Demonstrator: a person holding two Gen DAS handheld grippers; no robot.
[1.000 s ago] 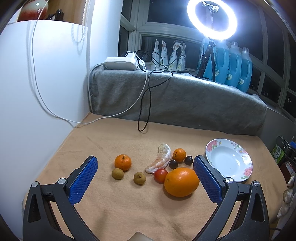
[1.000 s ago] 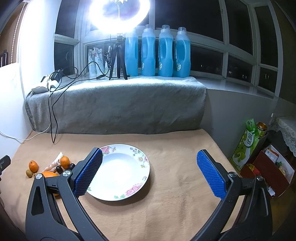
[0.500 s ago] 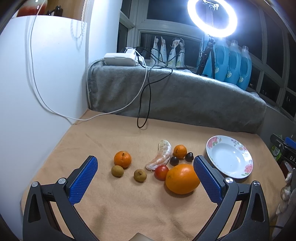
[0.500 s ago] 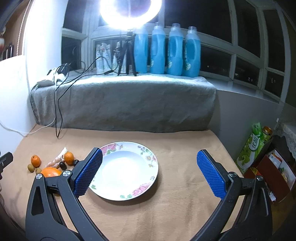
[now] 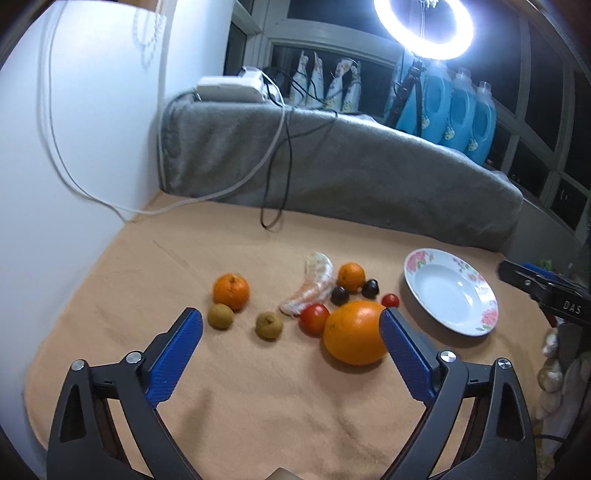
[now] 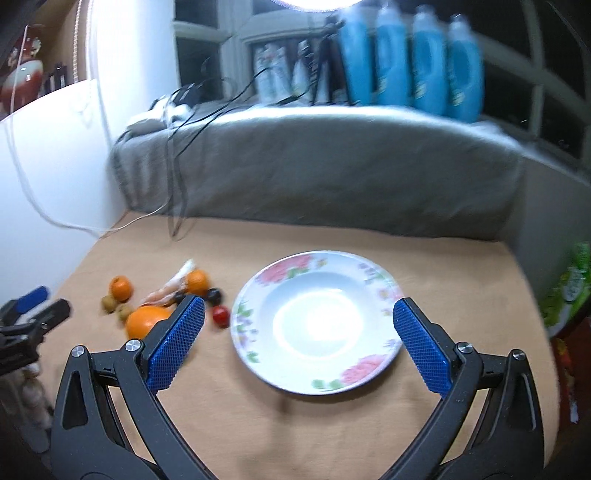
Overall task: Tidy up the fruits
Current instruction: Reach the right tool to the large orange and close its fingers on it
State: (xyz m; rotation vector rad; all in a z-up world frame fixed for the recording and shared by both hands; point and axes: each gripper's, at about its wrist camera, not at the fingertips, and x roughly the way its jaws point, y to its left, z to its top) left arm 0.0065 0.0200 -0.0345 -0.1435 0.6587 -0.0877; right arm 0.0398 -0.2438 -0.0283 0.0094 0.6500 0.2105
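Since a second ago the right gripper (image 6: pixel 298 334) has tipped downward and swung over the floral plate (image 6: pixel 384 291), which now fills the space ahead of it, while the left gripper (image 5: pixel 291 343) has edged closer to the fruit and its fingers (image 5: pixel 176 354) are closing slightly from their widest spread. Those blue-padded fingers are still wide apart and pinch nothing; the right-hand pad sits just in front of the large orange (image 5: pixel 354 332), overlapping its edge in the left wrist view, though whether it touches the fruit cannot be told. The right gripper's fingers (image 6: pixel 176 343) are spread wide too, empty, with the plate lying between and beyond them on the tan bench (image 5: pixel 258 398). The fruit lies in a loose cluster left of the plate: the large orange nearest, a red tomato (image 5: pixel 313 318) touching its left side, a smaller red one (image 5: pixel 390 300) behind it, two dark plums (image 5: pixel 340 294) beside a small tangerine (image 5: pixel 351 276), a peeled pomelo segment (image 5: pixel 314 286), another tangerine (image 5: pixel 231 290), and two brown longans (image 5: pixel 220 316) in front. None of the fruit is on the plate. Behind the bench a grey blanket (image 5: pixel 351 173) covers a ledge carrying blue bottles (image 5: pixel 461 110) and a lit ring light (image 5: pixel 424 27).
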